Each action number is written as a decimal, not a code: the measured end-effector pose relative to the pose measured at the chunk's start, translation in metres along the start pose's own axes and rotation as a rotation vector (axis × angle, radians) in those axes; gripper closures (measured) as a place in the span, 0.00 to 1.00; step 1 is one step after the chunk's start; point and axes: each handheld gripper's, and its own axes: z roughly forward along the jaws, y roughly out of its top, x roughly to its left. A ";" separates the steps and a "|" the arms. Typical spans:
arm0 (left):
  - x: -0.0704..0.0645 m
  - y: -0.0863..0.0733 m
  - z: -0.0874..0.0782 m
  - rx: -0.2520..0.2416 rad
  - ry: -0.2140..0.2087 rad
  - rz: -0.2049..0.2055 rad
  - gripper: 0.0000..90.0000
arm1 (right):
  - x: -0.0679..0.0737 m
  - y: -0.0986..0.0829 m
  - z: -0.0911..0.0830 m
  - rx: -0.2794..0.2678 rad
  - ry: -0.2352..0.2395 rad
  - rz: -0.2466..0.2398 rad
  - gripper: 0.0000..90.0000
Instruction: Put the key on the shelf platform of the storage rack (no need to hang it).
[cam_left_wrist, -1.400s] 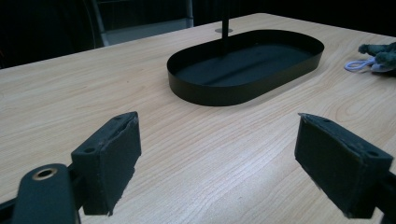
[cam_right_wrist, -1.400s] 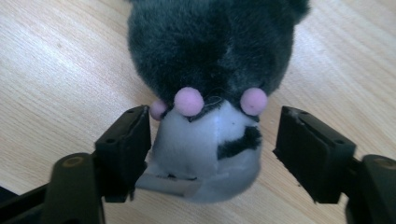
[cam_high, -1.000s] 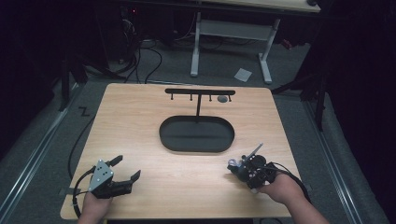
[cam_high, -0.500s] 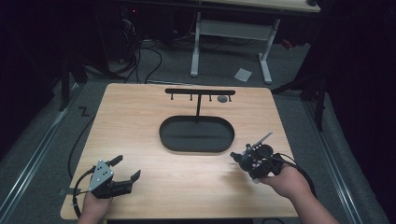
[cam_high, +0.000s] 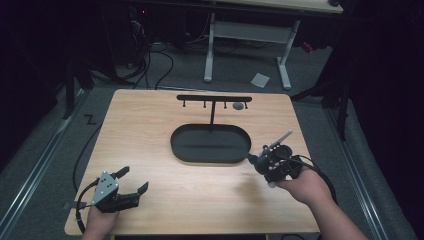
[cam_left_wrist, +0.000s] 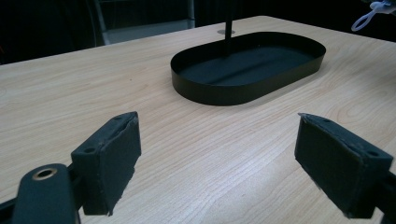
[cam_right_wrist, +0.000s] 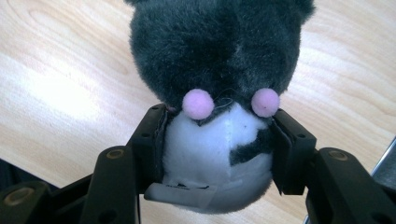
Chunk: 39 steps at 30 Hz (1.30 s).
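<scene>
With the plush (cam_right_wrist: 215, 84) clamped, the right gripper (cam_high: 260, 161) has swung toward the tray (cam_high: 210, 156). Left gripper (cam_left_wrist: 219, 158) idles, jaws wide. Drop-off looks close.

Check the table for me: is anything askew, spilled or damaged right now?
Nothing stands out. The black oval tray sits flat with its hook stand upright. The right tongs grip the plush toy squarely at its white belly; the left tongs are open above bare wood.

The black oval metal tray (cam_high: 210, 143) sits mid-table, its thin black hook stand (cam_high: 213, 100) rising just behind it (the only tall obstacle). Bare light wooden tabletop (cam_high: 200, 200) lies open in front of the tray and to both sides.
</scene>
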 end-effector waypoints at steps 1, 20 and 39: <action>0.000 0.000 0.000 0.000 0.000 0.000 0.17 | 0.000 0.000 0.000 0.000 0.000 0.000 0.52; 0.000 0.000 0.001 0.004 0.002 0.007 0.17 | -0.006 0.019 -0.016 -0.032 0.022 0.022 0.52; -0.001 0.000 0.001 0.000 0.006 0.014 0.17 | -0.012 0.047 -0.022 -0.045 0.039 0.031 0.53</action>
